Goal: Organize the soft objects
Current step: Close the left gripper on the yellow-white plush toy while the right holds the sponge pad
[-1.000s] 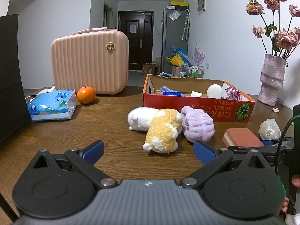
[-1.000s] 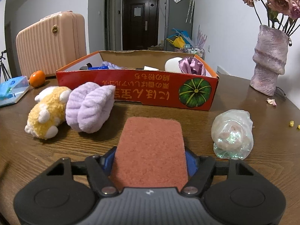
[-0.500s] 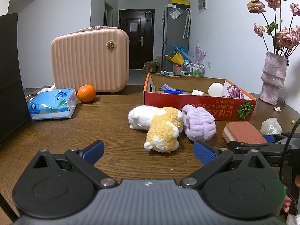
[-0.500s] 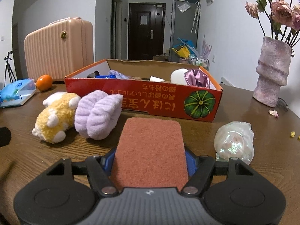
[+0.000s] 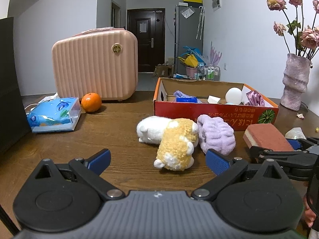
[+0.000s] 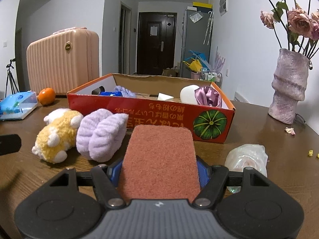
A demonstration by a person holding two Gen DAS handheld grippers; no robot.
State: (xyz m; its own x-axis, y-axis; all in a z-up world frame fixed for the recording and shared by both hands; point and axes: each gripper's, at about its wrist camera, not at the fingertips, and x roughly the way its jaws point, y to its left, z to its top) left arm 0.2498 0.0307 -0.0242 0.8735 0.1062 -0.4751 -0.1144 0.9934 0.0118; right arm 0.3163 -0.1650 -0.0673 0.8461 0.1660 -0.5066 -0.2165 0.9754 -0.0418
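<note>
My right gripper (image 6: pixel 159 170) is shut on a reddish-brown sponge (image 6: pixel 159 159) and holds it above the table, in front of the red cardboard box (image 6: pixel 159 117). The sponge (image 5: pixel 267 136) and right gripper also show in the left wrist view. My left gripper (image 5: pixel 157 162) is open and empty, just short of a yellow-and-white plush toy (image 5: pixel 176 146). A white plush (image 5: pixel 151 128) and a lilac fluffy item (image 5: pixel 216 136) lie beside it, in front of the box (image 5: pixel 215 112). The box holds a white ball (image 5: pixel 233 95), purple satin cloth (image 6: pixel 208 97) and small items.
A pink suitcase (image 5: pixel 95 65), an orange (image 5: pixel 91 102) and a blue tissue pack (image 5: pixel 54 115) stand at the left. A pink vase (image 6: pixel 289 87) with dried roses is at the right. A crumpled clear wrapper (image 6: pixel 247 157) lies right of the sponge. A dark panel (image 5: pixel 9 83) is at far left.
My right gripper has risen with the sponge, lifting it off the table. My left gripper has stayed open and drifted slightly.
</note>
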